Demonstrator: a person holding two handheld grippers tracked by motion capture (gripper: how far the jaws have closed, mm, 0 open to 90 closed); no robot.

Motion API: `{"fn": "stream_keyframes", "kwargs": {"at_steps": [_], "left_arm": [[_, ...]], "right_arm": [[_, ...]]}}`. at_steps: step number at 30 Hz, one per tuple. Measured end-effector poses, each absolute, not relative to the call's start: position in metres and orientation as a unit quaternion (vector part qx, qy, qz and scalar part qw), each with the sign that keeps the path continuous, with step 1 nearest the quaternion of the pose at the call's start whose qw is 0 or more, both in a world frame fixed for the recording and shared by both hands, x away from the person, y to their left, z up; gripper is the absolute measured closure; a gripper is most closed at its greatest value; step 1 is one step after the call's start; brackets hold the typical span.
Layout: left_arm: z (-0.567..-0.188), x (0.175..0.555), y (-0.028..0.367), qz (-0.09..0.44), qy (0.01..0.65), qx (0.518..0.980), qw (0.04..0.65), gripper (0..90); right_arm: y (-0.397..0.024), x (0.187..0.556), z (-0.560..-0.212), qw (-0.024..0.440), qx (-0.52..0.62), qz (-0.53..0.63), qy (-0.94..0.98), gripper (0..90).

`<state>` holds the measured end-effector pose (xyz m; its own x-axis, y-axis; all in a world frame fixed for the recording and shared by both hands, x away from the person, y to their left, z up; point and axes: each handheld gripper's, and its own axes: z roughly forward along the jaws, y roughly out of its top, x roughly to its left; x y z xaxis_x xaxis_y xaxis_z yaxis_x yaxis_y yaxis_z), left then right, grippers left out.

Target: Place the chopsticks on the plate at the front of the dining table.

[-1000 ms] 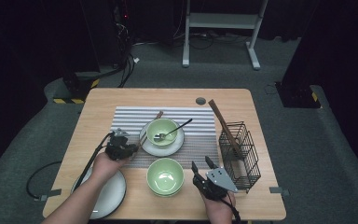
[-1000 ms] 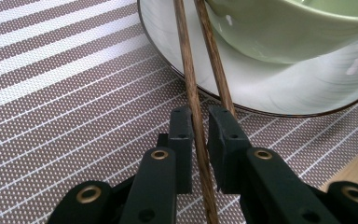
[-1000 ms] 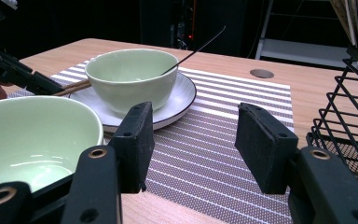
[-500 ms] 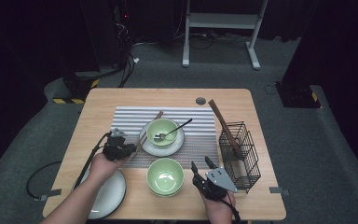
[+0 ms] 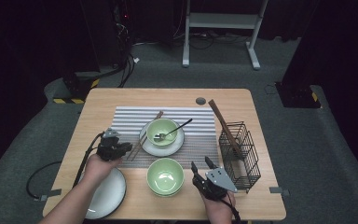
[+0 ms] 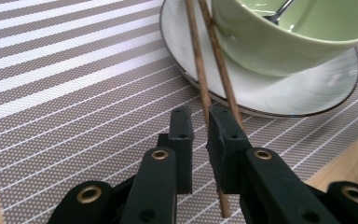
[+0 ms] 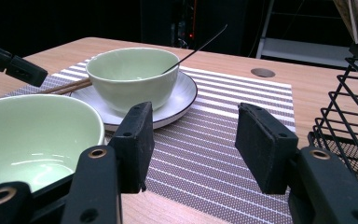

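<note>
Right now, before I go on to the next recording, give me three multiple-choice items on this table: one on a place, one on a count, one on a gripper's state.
1. Where does the black wire basket stand?
A. on the table's right side
B. on the striped mat
C. on the white plate

2. How many pale green ceramic bowls are on the table?
A. one
B. two
C. four

3. How do the left gripper jaws stand?
A. wide apart over a bowl
B. closed on the brown wooden chopsticks
C. closed on a spoon

Answers: 1 A, the high view shows it at the right edge; 2 B, one bowl on a plate, one nearer; 3 B, the chopsticks run between the nearly shut jaws.
</note>
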<state>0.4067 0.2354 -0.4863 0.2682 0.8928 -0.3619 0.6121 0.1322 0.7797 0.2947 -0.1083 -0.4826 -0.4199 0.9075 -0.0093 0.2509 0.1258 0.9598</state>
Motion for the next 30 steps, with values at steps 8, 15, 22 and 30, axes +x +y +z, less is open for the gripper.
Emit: {"fn": "stream_keyframes", "kwargs": {"at_steps": [8, 15, 22, 30], "left_arm": [[-0.494, 0.411, 0.235, 0.141, 0.592, 0.651, 0.454, 79.3], [-0.494, 0.406, 0.232, 0.135, 0.586, 0.656, 0.456, 79.5], [-0.494, 0.405, 0.228, 0.131, 0.585, 0.656, 0.459, 79.8], [-0.495, 0.403, 0.224, 0.127, 0.583, 0.658, 0.459, 80.1]], "right_arm": [[-0.109, 0.296, -0.484, 0.324, 0.432, 0.502, 0.676, 46.2], [-0.108, 0.296, -0.484, 0.324, 0.432, 0.501, 0.676, 46.2], [-0.108, 0.297, -0.485, 0.322, 0.431, 0.502, 0.677, 46.2], [-0.110, 0.297, -0.486, 0.317, 0.434, 0.504, 0.676, 46.2]]}}
